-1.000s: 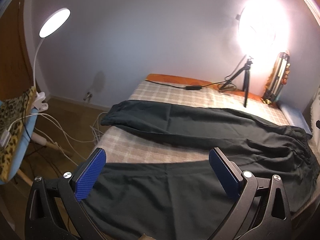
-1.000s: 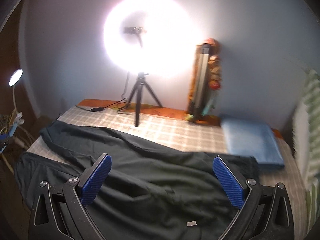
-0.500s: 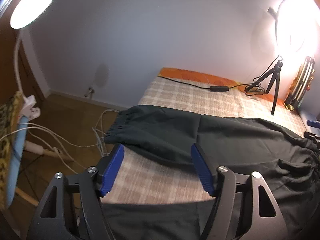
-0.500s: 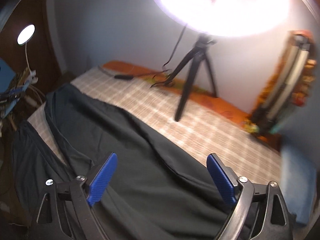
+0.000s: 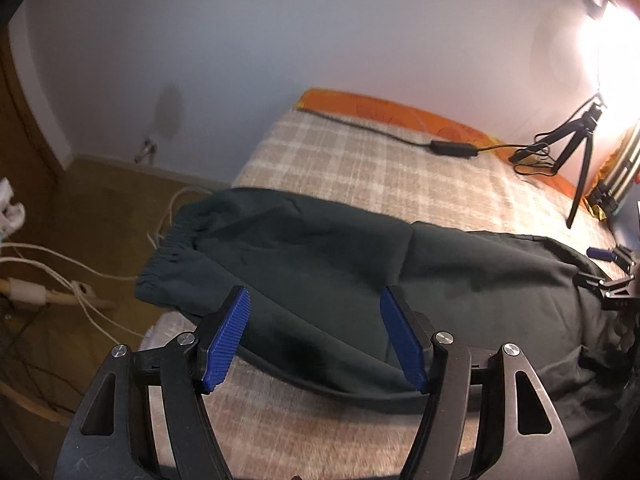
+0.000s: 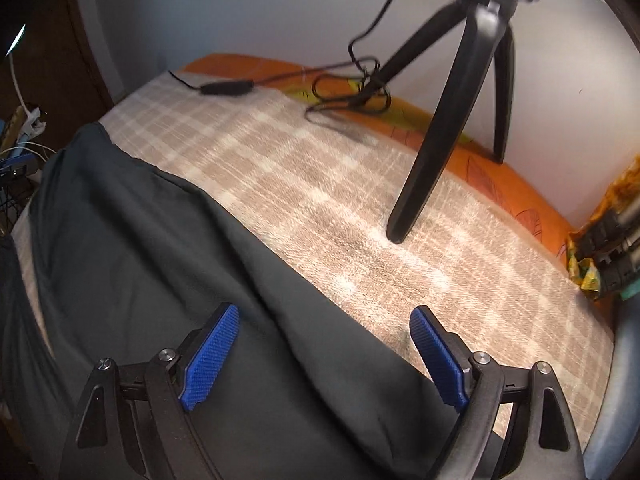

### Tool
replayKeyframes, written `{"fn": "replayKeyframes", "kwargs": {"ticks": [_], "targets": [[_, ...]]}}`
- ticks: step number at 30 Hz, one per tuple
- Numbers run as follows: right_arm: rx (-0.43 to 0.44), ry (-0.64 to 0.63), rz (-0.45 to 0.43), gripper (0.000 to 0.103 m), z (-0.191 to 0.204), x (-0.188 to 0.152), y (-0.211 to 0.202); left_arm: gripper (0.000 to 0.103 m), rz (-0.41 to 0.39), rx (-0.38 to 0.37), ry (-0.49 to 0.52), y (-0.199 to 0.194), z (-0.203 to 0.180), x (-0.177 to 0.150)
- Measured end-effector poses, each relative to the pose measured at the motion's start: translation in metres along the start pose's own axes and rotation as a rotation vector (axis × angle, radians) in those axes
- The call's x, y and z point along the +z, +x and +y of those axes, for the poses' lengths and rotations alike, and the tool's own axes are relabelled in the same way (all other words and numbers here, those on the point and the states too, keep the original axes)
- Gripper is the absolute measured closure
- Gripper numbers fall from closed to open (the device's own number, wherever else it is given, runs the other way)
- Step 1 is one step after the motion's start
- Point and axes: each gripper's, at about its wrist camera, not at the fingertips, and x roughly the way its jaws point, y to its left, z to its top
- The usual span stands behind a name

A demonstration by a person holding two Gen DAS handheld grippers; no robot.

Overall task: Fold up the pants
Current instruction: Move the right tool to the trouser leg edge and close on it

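Observation:
Dark green pants [image 5: 320,256] lie spread flat on a checked bed cover [image 5: 380,168]. One leg ends in an elastic cuff [image 5: 168,256] near the bed's left edge. My left gripper [image 5: 316,340] is open and empty, low over that leg near its front edge. In the right wrist view the pants [image 6: 140,240] fill the lower left. My right gripper [image 6: 324,354] is open and empty, low over the far edge of the fabric. The right gripper also shows in the left wrist view [image 5: 612,276] at the far right.
A black tripod [image 6: 452,120] with a ring light stands on the bed near the wall, its cable and inline switch [image 6: 228,88] lying across the cover. An orange sheet edge [image 5: 400,108] runs along the wall. Cables [image 5: 80,280] lie on the wooden floor left of the bed.
Both grippers have moved forward and down toward the pants. The left now hovers over the far leg near the cuff; the right has closed in on the far edge, near the tripod.

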Motion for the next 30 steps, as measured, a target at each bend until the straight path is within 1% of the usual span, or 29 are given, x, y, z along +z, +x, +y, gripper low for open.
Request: {"fn": "replayKeyframes", "kwargs": {"ticks": [1, 2, 3, 5, 6, 7, 8, 9, 10, 13, 15, 16, 17, 20, 22, 24, 27, 30], "targets": [[0.014, 0.003, 0.008, 0.02, -0.002, 0.0, 0.004, 0.036, 0.013, -0.004, -0.011, 0.005, 0.005, -0.001], [0.031, 0.008, 0.013, 0.019, -0.003, 0.0, 0.006, 0.036, 0.022, -0.003, -0.02, 0.009, 0.008, -0.002], [0.041, 0.015, 0.005, 0.021, -0.004, -0.001, 0.005, 0.036, 0.028, -0.001, -0.025, 0.012, 0.01, -0.002], [0.052, 0.02, -0.005, 0.034, -0.005, -0.002, 0.002, 0.036, 0.045, 0.006, -0.052, 0.018, 0.019, -0.004], [0.058, 0.02, -0.008, 0.055, -0.004, -0.002, -0.001, 0.036, 0.058, 0.01, -0.079, 0.021, 0.029, -0.006], [0.077, 0.024, -0.008, 0.078, -0.004, -0.002, -0.005, 0.036, 0.064, 0.009, -0.097, 0.022, 0.035, -0.007], [0.103, 0.036, 0.002, 0.085, -0.004, -0.002, -0.009, 0.036, 0.071, 0.006, -0.114, 0.022, 0.04, -0.007], [0.12, 0.043, 0.002, 0.096, -0.003, -0.003, -0.012, 0.036, 0.077, 0.001, -0.132, 0.022, 0.046, -0.007], [0.134, 0.044, -0.006, 0.1, -0.001, -0.004, -0.018, 0.036, 0.079, 0.001, -0.149, 0.018, 0.053, -0.007], [0.136, 0.039, -0.056, 0.103, 0.006, -0.008, -0.042, 0.035, 0.07, 0.005, -0.171, 0.008, 0.064, -0.005], [0.164, 0.059, -0.113, 0.103, 0.01, -0.014, -0.067, 0.031, 0.052, -0.001, -0.19, -0.006, 0.072, -0.003], [0.172, 0.06, -0.137, 0.103, 0.013, -0.018, -0.08, 0.027, 0.044, -0.003, -0.199, -0.011, 0.075, -0.002], [0.189, 0.05, -0.166, 0.103, 0.02, -0.024, -0.097, 0.024, 0.038, -0.002, -0.208, -0.016, 0.078, -0.001], [0.226, 0.009, -0.209, 0.103, 0.046, -0.045, -0.133, 0.024, 0.021, -0.021, -0.242, -0.028, 0.083, 0.006], [0.242, -0.047, -0.212, 0.103, 0.064, -0.061, -0.149, 0.024, 0.016, -0.036, -0.262, -0.033, 0.085, 0.009], [0.242, -0.118, -0.194, 0.103, 0.089, -0.085, -0.16, 0.024, 0.025, -0.056, -0.279, -0.03, 0.082, 0.014], [0.253, -0.167, -0.143, 0.103, 0.113, -0.109, -0.154, 0.024, 0.063, -0.077, -0.285, -0.017, 0.07, 0.021], [0.239, -0.211, -0.096, 0.103, 0.13, -0.128, -0.144, 0.024, 0.122, -0.108, -0.292, 0.002, 0.052, 0.028]]}}
